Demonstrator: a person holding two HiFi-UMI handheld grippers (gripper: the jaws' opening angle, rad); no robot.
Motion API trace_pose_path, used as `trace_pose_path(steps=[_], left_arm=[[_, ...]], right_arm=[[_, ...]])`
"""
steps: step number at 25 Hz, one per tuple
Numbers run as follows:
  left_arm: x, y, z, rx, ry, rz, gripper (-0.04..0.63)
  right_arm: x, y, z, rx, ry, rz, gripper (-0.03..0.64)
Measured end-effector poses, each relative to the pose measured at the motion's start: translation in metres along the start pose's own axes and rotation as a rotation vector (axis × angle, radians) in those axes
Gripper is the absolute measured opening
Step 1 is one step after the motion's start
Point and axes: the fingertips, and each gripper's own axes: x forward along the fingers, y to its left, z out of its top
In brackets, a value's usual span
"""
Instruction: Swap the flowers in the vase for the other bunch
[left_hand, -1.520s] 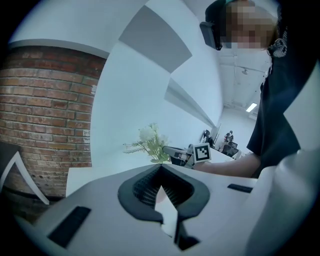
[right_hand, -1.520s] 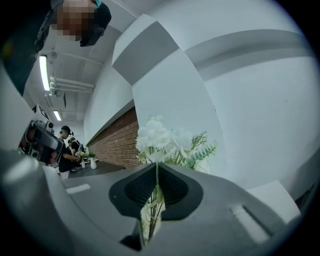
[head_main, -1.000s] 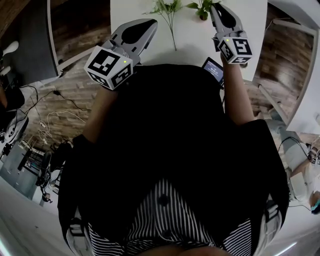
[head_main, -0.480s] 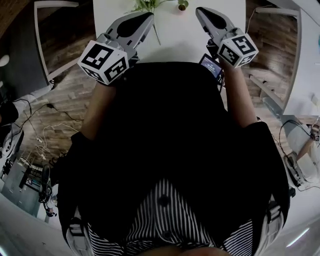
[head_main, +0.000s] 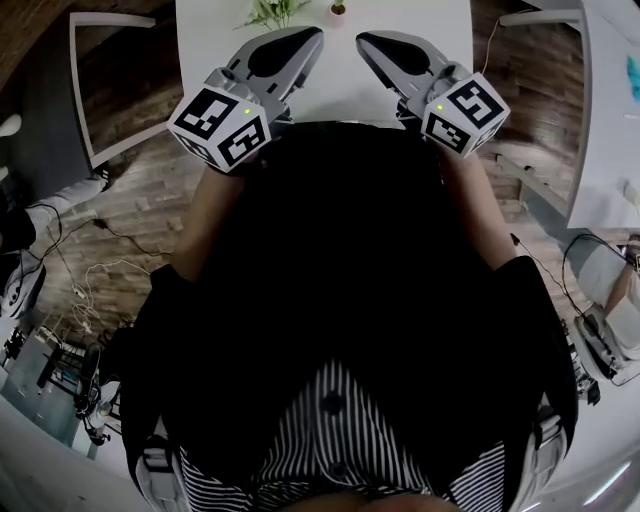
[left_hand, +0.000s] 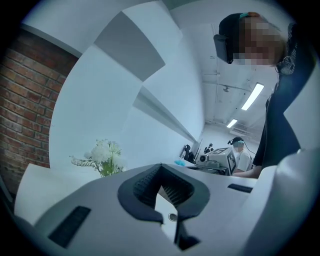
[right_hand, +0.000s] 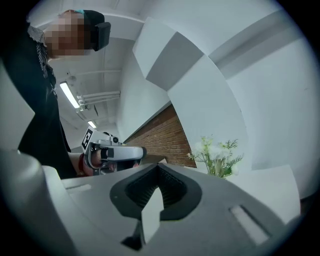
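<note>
A bunch of white flowers with green sprigs (head_main: 270, 12) lies on the white table (head_main: 335, 85) at the far edge of the head view. It also shows low in the left gripper view (left_hand: 104, 156) and in the right gripper view (right_hand: 216, 155). A small pinkish thing (head_main: 338, 10) stands beside it; I cannot tell if it is the vase. My left gripper (head_main: 315, 35) and right gripper (head_main: 362, 40) hover side by side over the table's near edge, close to my body. Both are shut with nothing between their jaws. The left gripper (right_hand: 142, 151) crosses the right gripper view.
Wooden floor lies on both sides of the table, with a pale frame (head_main: 90, 90) at the left and another white table (head_main: 610, 110) at the right. A brick wall (left_hand: 22, 105) stands left of the flowers. Another person (left_hand: 241, 155) sits at a far desk.
Both grippers have risen and drawn together near my chest. The right one has left the greenery at the far edge. The table and flowers have slid up the view; the small screen is now hidden.
</note>
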Motion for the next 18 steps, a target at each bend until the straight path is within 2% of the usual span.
trace_pose_path(steps=[8, 14, 18], left_arm=[[-0.011, -0.017, -0.026, -0.028, -0.006, 0.1, 0.005], [-0.039, -0.012, -0.044, -0.056, 0.04, 0.175, 0.005], [-0.063, -0.015, -0.058, -0.085, 0.068, 0.193, 0.005]], right_arm=[[-0.01, 0.035, -0.011, -0.012, -0.011, 0.075, 0.002], [0.01, 0.047, -0.025, -0.058, 0.028, 0.136, 0.002], [0.019, 0.049, -0.041, -0.015, 0.051, 0.14, 0.002]])
